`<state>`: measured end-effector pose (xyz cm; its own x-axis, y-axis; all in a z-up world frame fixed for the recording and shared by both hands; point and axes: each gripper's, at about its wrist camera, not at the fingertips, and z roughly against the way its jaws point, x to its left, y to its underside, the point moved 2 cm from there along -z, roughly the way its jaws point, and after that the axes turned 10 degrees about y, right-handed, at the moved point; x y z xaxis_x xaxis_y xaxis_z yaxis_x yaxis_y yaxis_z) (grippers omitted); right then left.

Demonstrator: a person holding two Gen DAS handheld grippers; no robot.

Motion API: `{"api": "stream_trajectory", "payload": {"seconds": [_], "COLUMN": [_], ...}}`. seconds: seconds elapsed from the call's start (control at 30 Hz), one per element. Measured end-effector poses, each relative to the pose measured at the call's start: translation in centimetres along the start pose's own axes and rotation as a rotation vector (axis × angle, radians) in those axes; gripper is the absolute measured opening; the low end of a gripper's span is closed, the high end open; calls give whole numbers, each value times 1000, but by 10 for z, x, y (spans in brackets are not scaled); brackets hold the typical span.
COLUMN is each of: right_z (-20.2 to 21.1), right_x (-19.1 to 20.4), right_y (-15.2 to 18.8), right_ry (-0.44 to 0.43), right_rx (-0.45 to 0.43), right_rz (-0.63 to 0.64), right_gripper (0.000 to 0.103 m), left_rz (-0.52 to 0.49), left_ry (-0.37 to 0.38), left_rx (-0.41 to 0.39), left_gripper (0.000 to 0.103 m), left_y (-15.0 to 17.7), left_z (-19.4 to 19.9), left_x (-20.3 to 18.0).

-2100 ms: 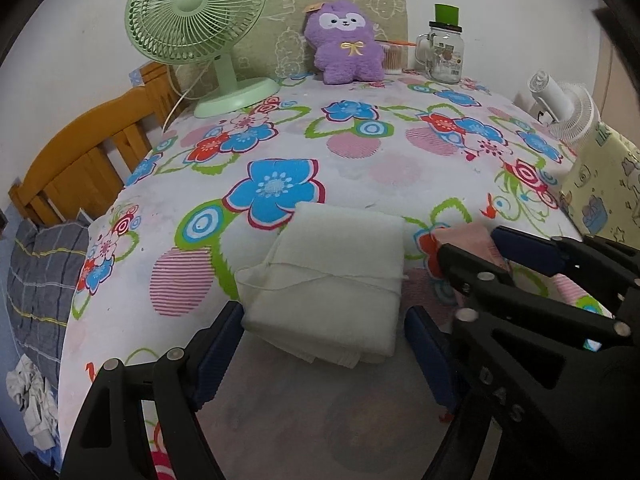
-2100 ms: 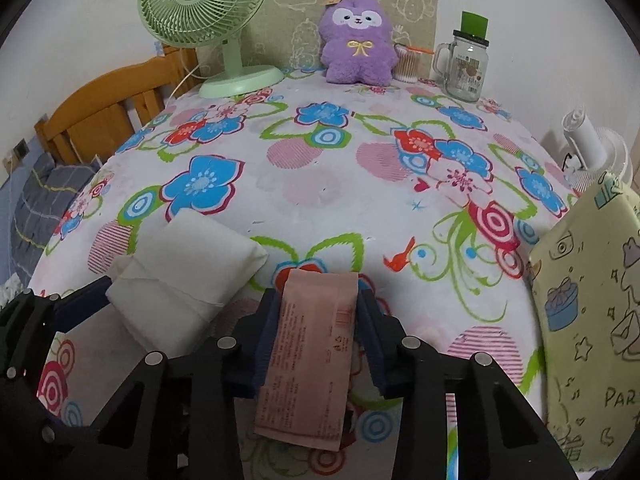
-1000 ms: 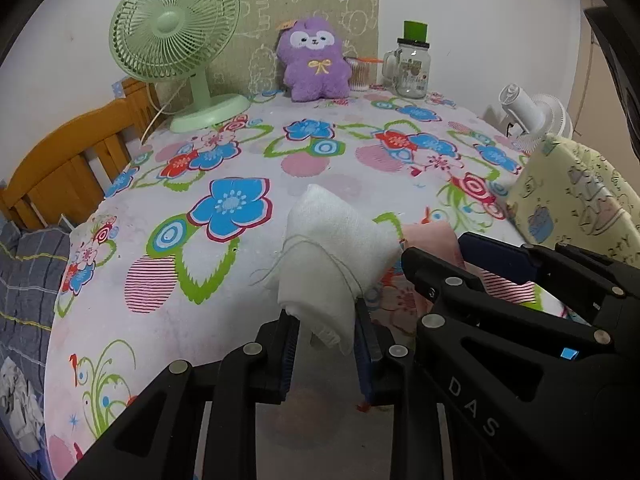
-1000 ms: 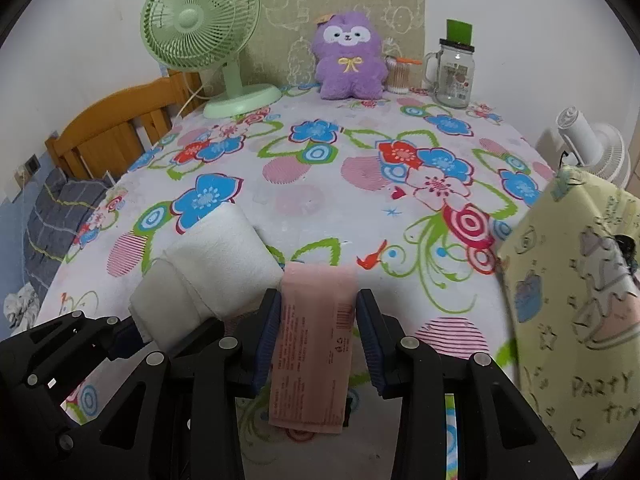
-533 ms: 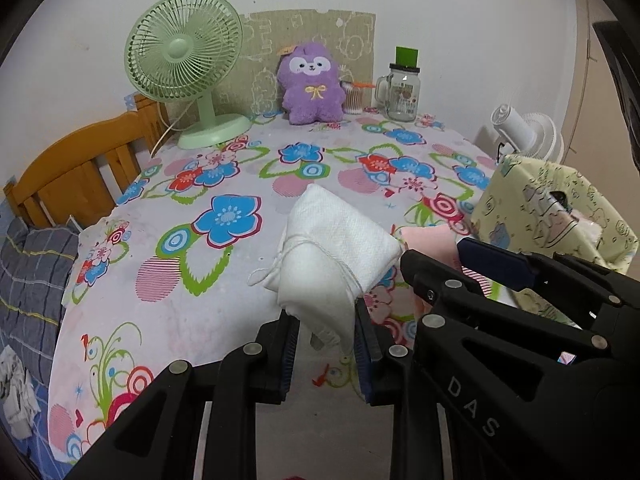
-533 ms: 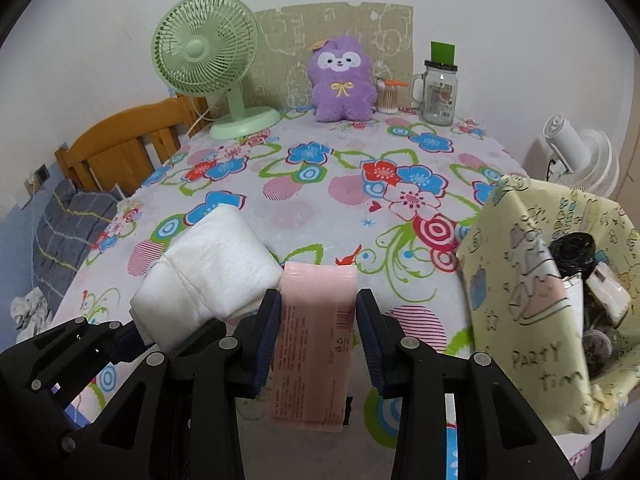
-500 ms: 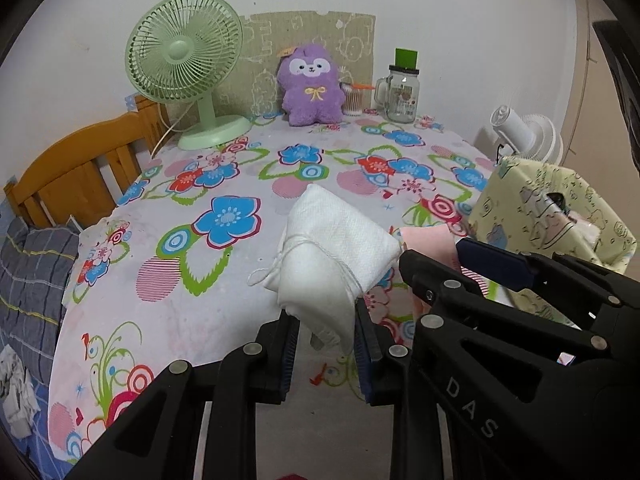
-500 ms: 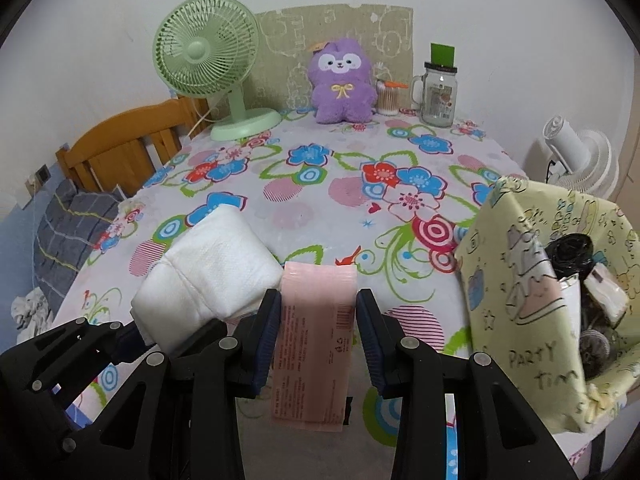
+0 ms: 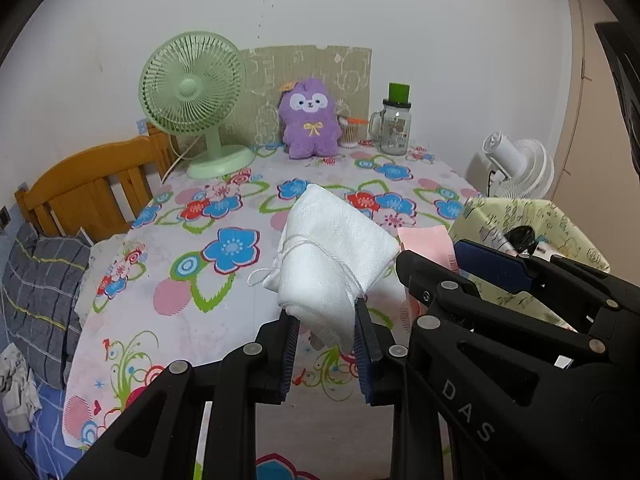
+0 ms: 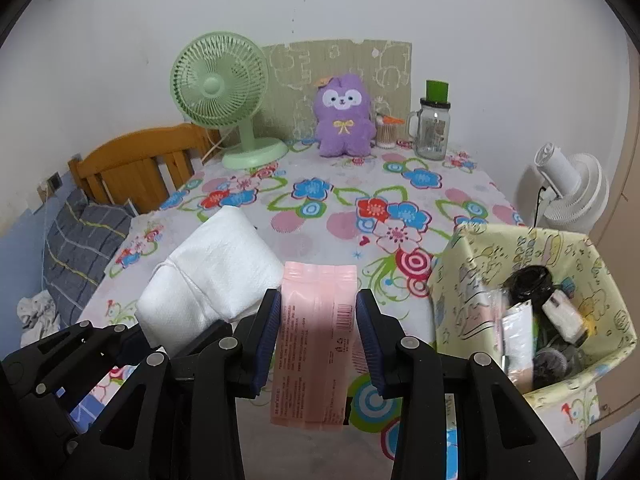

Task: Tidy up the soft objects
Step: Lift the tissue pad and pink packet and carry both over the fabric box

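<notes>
Soft, even indoor light; faint shadows under the green fan [image 9: 192, 92]. Sharp focus around it, fisheye bending and dark vignette at the corners.

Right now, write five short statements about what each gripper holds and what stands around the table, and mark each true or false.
1. The left gripper is shut on the white cloth bundle. True.
2. The right gripper is empty. False: it is shut on the pink packet.
3. The purple plush toy lies inside the yellow bag. False: it sits upright at the table's far edge.
4. The green fan stands left of the plush toy. True.
5. The yellow bag is empty. False: it already holds several items.
</notes>
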<state>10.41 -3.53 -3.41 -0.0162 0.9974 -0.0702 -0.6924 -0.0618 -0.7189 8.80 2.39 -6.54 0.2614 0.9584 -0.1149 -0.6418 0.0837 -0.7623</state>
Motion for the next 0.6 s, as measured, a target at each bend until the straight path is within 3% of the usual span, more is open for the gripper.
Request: {"api": "stream_trajectory", "payload": {"seconds": [0.6], "right_z": [44], "right_x": [-37], "right_y": [-28], "right_ry": [-3], "right_rx": [-71], "right_rz": [-4], "right_gripper": [42], "left_rz": [-23], "left_ry": [-6], "left_rx": [-61], "left_gripper": [25], "left_y": [-31], "left_z": [28], "left_x": [-41]}}
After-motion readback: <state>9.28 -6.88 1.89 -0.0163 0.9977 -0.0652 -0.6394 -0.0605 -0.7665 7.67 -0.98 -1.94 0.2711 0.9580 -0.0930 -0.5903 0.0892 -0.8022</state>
